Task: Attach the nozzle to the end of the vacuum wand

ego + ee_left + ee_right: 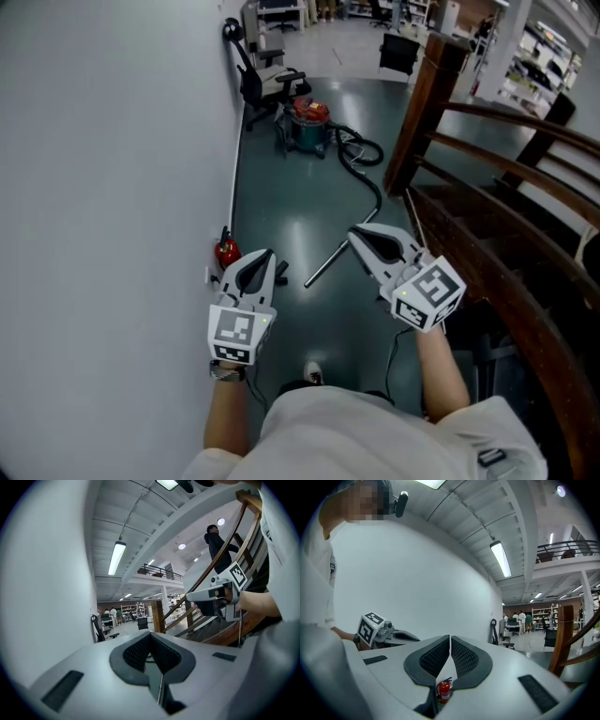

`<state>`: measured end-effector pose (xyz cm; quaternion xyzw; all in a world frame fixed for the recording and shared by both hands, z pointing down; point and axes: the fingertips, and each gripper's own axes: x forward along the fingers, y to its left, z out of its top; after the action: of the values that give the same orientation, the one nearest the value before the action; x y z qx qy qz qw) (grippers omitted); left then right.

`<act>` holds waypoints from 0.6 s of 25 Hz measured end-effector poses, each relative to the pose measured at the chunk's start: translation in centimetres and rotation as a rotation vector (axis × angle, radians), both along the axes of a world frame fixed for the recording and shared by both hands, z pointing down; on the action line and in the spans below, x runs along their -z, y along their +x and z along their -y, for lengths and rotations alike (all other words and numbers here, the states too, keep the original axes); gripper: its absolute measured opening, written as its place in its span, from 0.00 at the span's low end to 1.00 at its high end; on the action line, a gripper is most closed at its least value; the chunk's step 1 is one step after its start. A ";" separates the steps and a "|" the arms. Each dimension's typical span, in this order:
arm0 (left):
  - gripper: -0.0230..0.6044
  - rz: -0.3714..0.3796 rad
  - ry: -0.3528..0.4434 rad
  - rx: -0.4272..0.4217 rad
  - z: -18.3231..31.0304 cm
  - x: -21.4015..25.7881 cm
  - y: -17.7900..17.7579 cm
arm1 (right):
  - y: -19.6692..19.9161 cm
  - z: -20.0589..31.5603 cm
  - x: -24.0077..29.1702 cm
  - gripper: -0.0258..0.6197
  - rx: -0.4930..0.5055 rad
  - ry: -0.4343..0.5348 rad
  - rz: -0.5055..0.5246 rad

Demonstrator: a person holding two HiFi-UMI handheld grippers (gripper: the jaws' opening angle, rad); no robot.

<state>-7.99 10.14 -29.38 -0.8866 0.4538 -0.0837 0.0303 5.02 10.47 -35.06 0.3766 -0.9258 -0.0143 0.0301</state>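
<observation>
Desk: Position of the vacuum wand (330,260) against the grippers?

Field: Down on the dark floor (281,202), ahead of both. Lies slantwise between left gripper (264,254) and right gripper (357,235) in the head view.

Desk: Long axis?

Field: Runs from a free end, low and near the left gripper's tip, up past the right gripper's tip to the black hose (364,155). Beyond the wand's hose end, well apart: red-topped vacuum canister (307,125) near the wall (112,187).

Desk: Nearer hand for the free end?

Field: Left, by the look of it. Right better placed for the wand's upper stretch.

Desk: Jaws?

Field: Both pairs pressed together, nothing between the pads. Pointing roughly level, not down at the wand.

Desk: Nozzle?

Field: Not to be made out in any view. Left of the wand's free end, against the wall: only a red fire extinguisher (226,251).

Desk: Next move?

Field: Probably a search for the nozzle first, then a reach down along the wand's slant toward that free end.
</observation>
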 end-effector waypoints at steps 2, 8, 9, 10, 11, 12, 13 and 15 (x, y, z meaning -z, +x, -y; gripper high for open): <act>0.03 -0.002 -0.003 -0.003 0.6 -0.2 -0.5 | -0.4 0.7 -0.3 0.09 -0.005 0.000 -0.003; 0.03 -0.003 -0.020 0.006 2.5 -1.0 -1.8 | -0.3 2.8 -1.4 0.09 -0.033 -0.034 -0.024; 0.03 -0.002 -0.022 0.007 2.7 -1.1 -1.9 | -0.2 3.1 -1.6 0.09 -0.035 -0.037 -0.027; 0.03 -0.001 -0.025 0.009 2.9 -1.2 -1.9 | 0.0 3.3 -1.7 0.09 -0.037 -0.039 -0.028; 0.03 0.001 -0.027 0.011 3.1 -1.4 -2.0 | 0.1 3.6 -1.9 0.09 -0.041 -0.040 -0.028; 0.03 0.001 -0.030 0.015 3.4 -1.6 -2.2 | 0.1 3.9 -2.1 0.09 -0.045 -0.041 -0.025; 0.03 0.001 -0.033 0.019 3.6 -1.8 -2.3 | 0.1 4.2 -2.3 0.09 -0.049 -0.043 -0.021; 0.03 0.000 -0.041 0.031 4.1 -2.3 -2.5 | 0.1 4.8 -2.9 0.09 -0.052 -0.048 -0.014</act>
<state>-10.48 6.05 -27.11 -0.8799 0.4657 -0.0936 0.0110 5.13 5.64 -32.18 0.3998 -0.9154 0.0062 0.0458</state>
